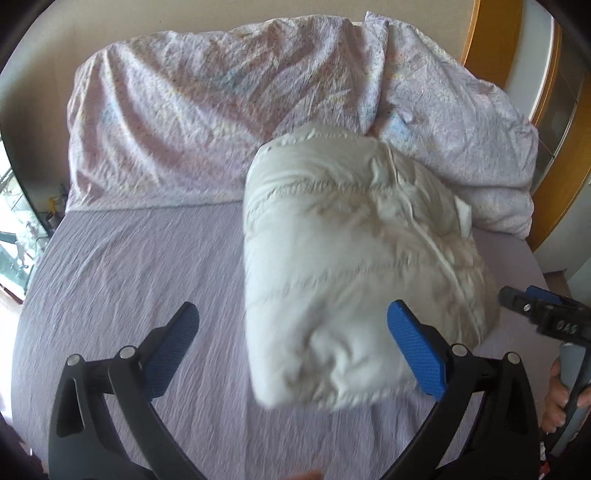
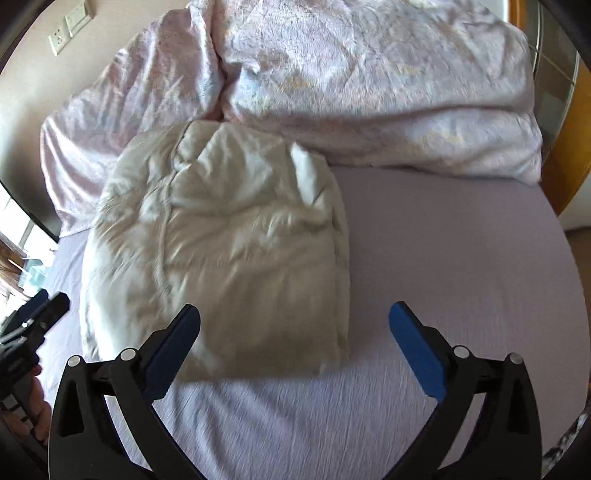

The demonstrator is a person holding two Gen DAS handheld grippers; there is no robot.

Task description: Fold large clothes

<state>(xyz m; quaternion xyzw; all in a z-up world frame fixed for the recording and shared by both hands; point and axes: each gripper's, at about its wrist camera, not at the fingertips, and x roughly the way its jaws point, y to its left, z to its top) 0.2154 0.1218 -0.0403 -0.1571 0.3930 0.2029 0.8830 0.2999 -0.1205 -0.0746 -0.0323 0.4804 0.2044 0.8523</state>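
A white puffy jacket lies folded into a thick bundle on the lilac bed sheet. It also shows in the right wrist view, left of centre. My left gripper is open and empty, its jaws wide apart just in front of the bundle's near end. My right gripper is open and empty, hovering at the bundle's near right corner. The right gripper shows at the right edge of the left wrist view; the left one shows at the left edge of the right wrist view.
A crumpled pink-patterned duvet is heaped along the far side of the bed, also in the right wrist view. A wooden frame stands at the right. Wall sockets are at the upper left. Bare lilac sheet lies beside the bundle.
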